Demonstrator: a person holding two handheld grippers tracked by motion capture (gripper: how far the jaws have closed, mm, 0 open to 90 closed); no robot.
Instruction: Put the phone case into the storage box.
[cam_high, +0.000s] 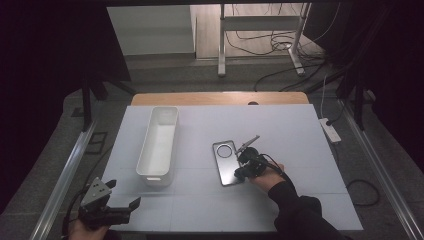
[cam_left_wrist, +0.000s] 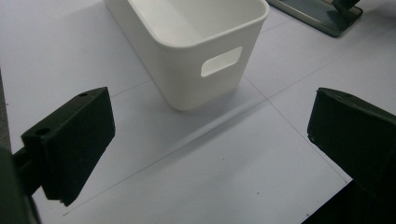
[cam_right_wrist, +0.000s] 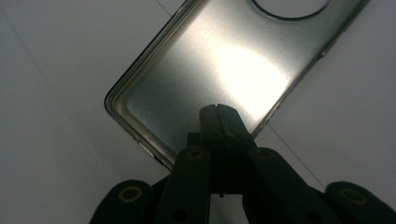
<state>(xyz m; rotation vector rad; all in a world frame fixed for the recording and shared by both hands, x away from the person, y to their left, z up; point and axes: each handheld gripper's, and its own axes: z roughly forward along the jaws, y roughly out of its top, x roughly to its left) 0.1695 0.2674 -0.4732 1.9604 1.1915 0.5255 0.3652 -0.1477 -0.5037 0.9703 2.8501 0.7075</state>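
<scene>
Jaws of the right gripper are pressed together, tips over the near end of one phone case lying flat on the tabletop; contact cannot be confirmed. Jaws of the left gripper are spread wide, holding nothing. One white bin, empty, stands at 9 o'clock from the case, well apart from it. Count: two grippers, one case, one bin.

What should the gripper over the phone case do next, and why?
Probably open a little. The right gripper is shut, its tips over the phone case, which lies flat on the table. Shut tips cannot take hold of its rim. The white bin stands to its left.
</scene>
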